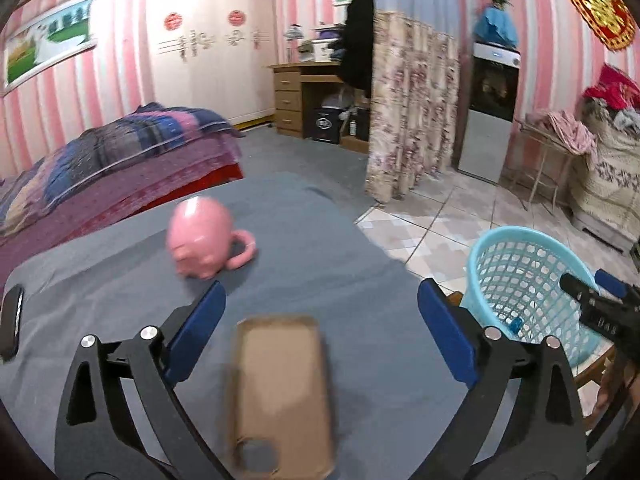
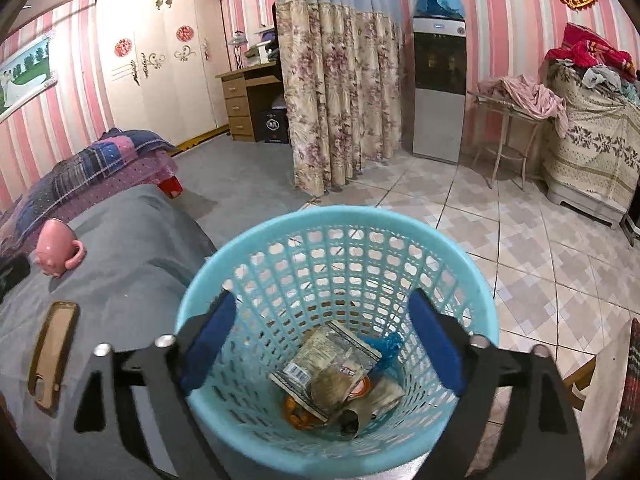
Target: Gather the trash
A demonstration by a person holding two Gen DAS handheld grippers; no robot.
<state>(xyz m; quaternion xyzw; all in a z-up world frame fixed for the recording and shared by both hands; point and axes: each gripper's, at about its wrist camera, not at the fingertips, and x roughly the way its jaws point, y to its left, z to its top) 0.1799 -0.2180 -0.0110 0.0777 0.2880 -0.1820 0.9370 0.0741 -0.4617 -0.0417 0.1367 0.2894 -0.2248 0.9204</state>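
Observation:
A light blue plastic basket (image 2: pixel 400 240) stands just right of the grey-covered table. In it lie crumpled wrappers (image 2: pixel 332 368), a blue scrap (image 2: pixel 390 346) and an orange piece (image 2: pixel 298 410). My right gripper (image 2: pixel 320 344) is open and empty, directly over the basket's mouth. My left gripper (image 1: pixel 320 320) is open and empty above the table, with a tan phone case (image 1: pixel 280 396) lying between its fingers. The basket (image 1: pixel 520 280) and my right gripper (image 1: pixel 596 304) also show at the right of the left wrist view.
A pink mug (image 1: pixel 204 236) lies upside down on the grey table cloth (image 1: pixel 328 248). A black device (image 1: pixel 12 320) lies at the table's left edge. A bed (image 1: pixel 120 152) stands behind the table. Tiled floor (image 2: pixel 520 248), a curtain (image 2: pixel 340 92) and a small side table (image 2: pixel 508 112) lie beyond.

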